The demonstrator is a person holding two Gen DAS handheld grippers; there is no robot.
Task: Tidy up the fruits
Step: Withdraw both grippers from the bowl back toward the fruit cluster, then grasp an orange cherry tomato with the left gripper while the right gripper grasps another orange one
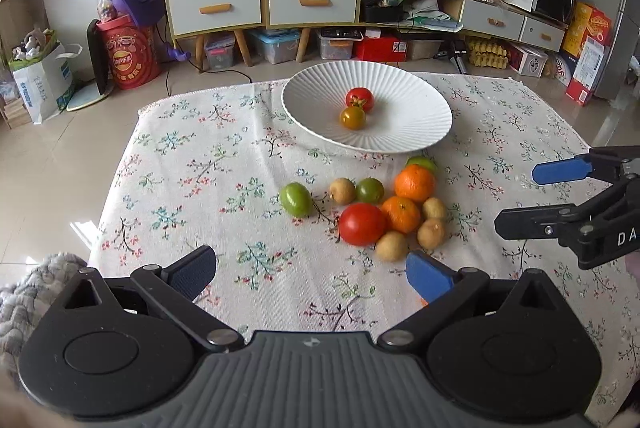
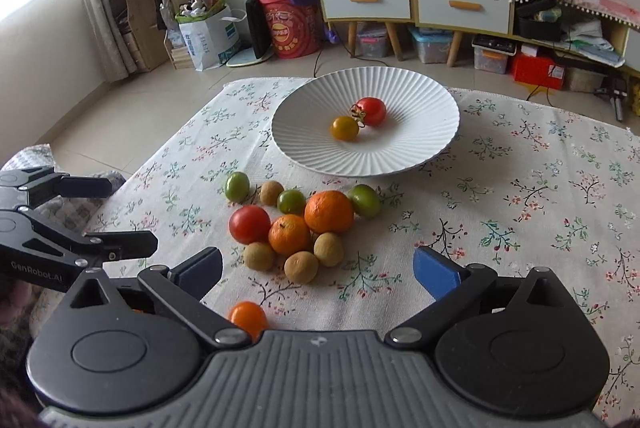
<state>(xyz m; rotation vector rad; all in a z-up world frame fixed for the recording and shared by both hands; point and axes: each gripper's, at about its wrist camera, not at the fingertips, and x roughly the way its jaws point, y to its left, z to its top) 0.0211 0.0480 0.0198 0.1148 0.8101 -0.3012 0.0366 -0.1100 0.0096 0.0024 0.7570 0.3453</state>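
We hold both claws spread wide and empty: left claw (image 1: 312,274), right claw (image 2: 318,268). White plate (image 1: 400,84) holds a red tomato (image 1: 360,99) touching a yellow one (image 1: 353,117). Remaining fruit pile (image 1: 384,212) sits on the desk just before the plate.

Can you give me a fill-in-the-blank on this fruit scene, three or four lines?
1. The white plate holds ____ small tomatoes.
2. The red one in the plate sits beside a ____ one.
3. Both the left claw and right claw are ____ and hold nothing.
4. The two oranges lie on the ____, not in the plate.

Missing: two; yellow; open; tablecloth
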